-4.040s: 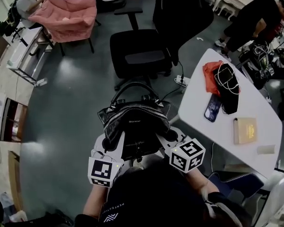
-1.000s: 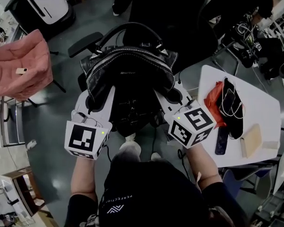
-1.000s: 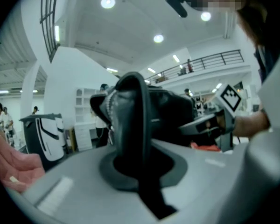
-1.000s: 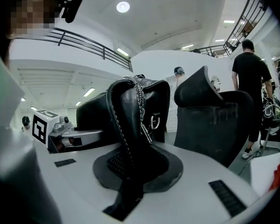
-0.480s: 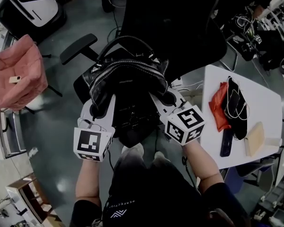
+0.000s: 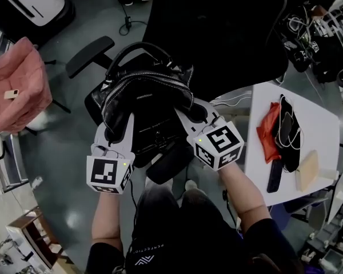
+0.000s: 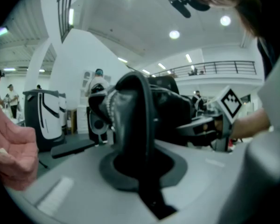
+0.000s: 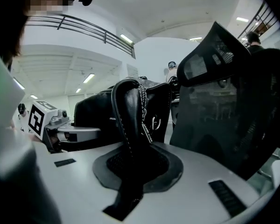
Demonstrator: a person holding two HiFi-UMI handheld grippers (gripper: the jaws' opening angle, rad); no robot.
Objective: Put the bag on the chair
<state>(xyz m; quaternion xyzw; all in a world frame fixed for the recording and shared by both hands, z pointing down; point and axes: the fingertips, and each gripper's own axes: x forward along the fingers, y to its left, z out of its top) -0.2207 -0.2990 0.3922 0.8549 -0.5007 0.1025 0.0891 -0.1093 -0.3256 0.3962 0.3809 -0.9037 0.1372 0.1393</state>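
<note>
Holding the bag (image 6: 146, 96) tight by its two sides, the left gripper (image 6: 118, 129) and right gripper (image 6: 197, 112) should lower it flat and slow onto the chair (image 6: 217, 33), whose back stands at one o'clock.

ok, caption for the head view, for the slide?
Left gripper and right gripper, each shut on one end of the black bag, hold it over the office chair.

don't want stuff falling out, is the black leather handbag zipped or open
Looks zipped shut: the silver zip runs unbroken across the top of the black leather handbag, with no gap showing inside.
</note>
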